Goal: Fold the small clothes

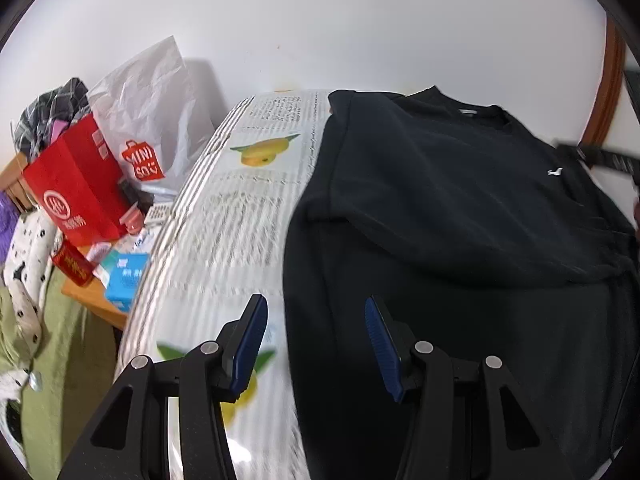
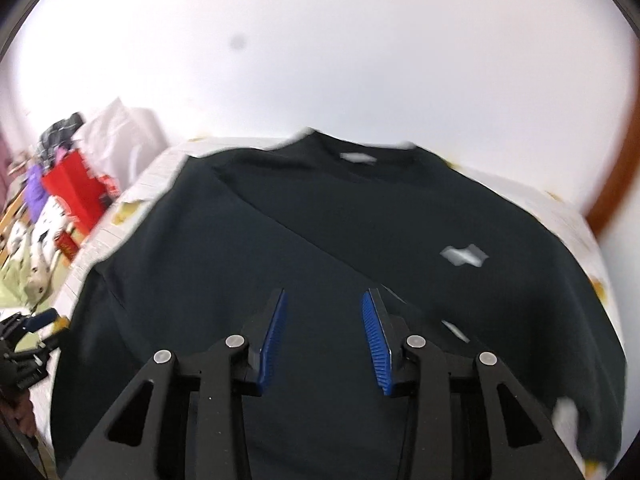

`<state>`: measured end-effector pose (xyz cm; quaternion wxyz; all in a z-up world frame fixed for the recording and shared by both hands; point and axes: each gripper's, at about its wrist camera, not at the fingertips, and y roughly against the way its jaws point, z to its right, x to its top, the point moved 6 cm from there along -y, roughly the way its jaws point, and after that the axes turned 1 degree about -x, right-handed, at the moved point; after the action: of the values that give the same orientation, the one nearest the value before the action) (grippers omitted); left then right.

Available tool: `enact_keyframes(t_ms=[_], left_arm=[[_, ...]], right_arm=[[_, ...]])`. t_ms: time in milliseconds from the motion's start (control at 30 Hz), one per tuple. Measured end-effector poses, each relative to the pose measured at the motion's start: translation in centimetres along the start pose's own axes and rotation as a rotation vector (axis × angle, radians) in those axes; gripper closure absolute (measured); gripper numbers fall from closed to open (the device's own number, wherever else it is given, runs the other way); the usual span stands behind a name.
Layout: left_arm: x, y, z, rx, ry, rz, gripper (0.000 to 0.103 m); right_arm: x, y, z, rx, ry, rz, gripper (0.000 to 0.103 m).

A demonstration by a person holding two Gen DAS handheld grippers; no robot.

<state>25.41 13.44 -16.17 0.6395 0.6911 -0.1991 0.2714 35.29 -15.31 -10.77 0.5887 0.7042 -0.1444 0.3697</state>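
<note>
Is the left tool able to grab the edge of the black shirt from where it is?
Probably yes. The left tool hangs open right above the left edge of the black shirt, and nothing lies between its blue pads and the cloth.

Left wrist view: mounted behind the left gripper (image 1: 316, 344), looking forward and steeply down along its fingers; close above the printed table cover (image 1: 240, 216); black sweatshirt (image 1: 460, 220) filling the right half of the frame.
Left wrist surroundings: red paper bag (image 1: 76, 192) and white shopping bag (image 1: 148, 112) at left; white wall (image 1: 320, 20) across the top.
Right wrist view: mounted behind the right gripper (image 2: 324, 340), angled down, centred close over the sweatshirt; blurred.
Shared: sweatshirt collar and chest logo, cover edge, red bag (left in both), wall.
Cross-sighting: left gripper at the lower left edge of the right wrist view.
</note>
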Motion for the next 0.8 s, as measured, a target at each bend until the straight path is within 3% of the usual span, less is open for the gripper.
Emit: enact_keyframes(t_ms=[300, 533, 600, 633, 667, 800], left_arm=[[2.2, -3.9, -0.3, -0.007, -0.071, -0.02, 0.063], [3.6, -5.5, 0.2, -0.047, -0.133, -0.001, 0.067], [4.3, -6.0, 0.8, -0.051, -0.145, 0.015, 0.072], [4.5, -6.1, 1.0, -0.051, -0.147, 0.019, 0.083], [4.8, -6.1, 1.1, -0.057, -0.143, 0.025, 0.091], [5.3, -5.3, -0.2, -0.124, -0.039, 0.051, 0.095]], right_arm=[[9.7, -10.0, -11.8, 0.169, 0.167, 0.0, 0.064], [13.0, -18.4, -15.2, 0.199, 0.2, -0.095, 0.064], [13.3, -20.1, -15.6, 0.238, 0.189, -0.127, 0.07], [13.3, -20.6, -15.8, 0.259, 0.186, -0.144, 0.09], [13.2, -20.9, -15.9, 0.275, 0.188, -0.153, 0.092], [14.6, -19.2, -15.9, 0.365, 0.145, -0.072, 0.094]])
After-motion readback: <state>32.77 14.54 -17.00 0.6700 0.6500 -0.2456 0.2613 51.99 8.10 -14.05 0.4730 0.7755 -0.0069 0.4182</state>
